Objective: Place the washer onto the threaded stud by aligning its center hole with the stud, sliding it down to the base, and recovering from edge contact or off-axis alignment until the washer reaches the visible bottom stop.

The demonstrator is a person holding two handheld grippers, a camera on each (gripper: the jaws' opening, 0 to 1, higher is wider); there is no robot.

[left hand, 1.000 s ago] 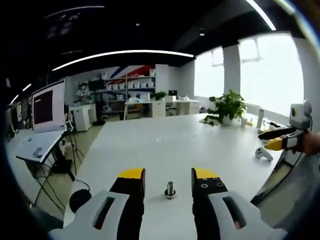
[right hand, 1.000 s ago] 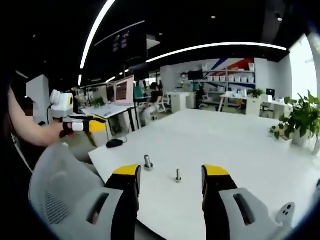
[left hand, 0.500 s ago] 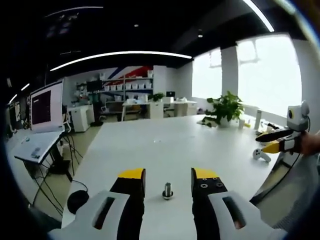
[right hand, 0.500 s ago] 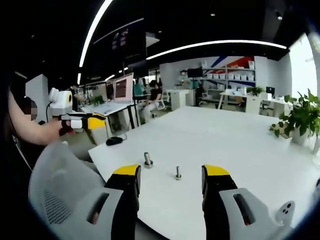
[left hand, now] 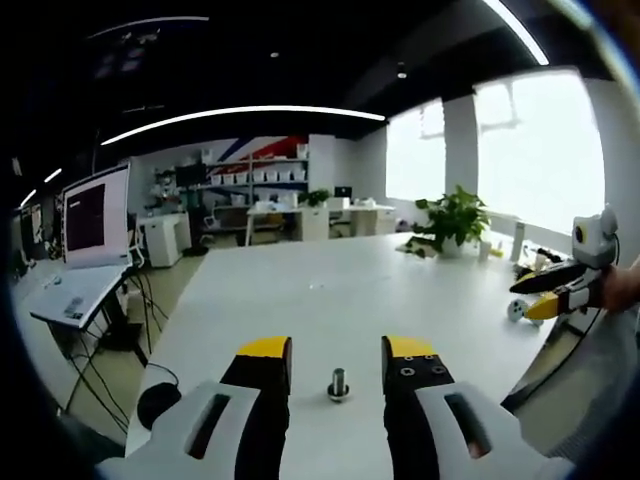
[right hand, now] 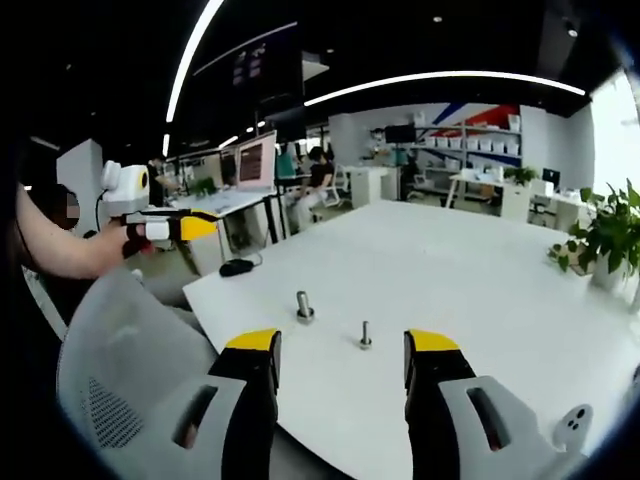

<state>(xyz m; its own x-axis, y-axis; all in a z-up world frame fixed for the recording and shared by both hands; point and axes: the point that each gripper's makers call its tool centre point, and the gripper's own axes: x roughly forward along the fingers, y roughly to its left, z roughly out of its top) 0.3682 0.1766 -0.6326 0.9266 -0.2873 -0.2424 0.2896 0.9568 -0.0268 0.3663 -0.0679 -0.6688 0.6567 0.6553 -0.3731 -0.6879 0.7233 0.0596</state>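
A short metal stud (left hand: 338, 385) stands upright on the white table (left hand: 330, 290), just beyond the gap between my left gripper's (left hand: 337, 350) yellow-tipped jaws, which are open and hold nothing. In the right gripper view, two upright metal pieces stand near the table's edge: a thicker stud (right hand: 304, 306) on a wide base and a thinner stud (right hand: 365, 335). My right gripper (right hand: 342, 342) is open and short of both. I cannot make out a separate washer. The left gripper (right hand: 170, 228) is held off the table's left side, and the right gripper (left hand: 560, 290) hovers at the far right.
A grey mesh chair back (right hand: 110, 380) stands below the table edge. A black mouse (right hand: 237, 267) lies near the corner and a white controller (right hand: 575, 425) at the right. A potted plant (left hand: 455, 215) stands far across, and a monitor (left hand: 85, 215) on a side desk.
Both cameras have shifted slightly. In the right gripper view the two studs now sit a little higher and to the right. The right gripper has dipped a little in the left gripper view.
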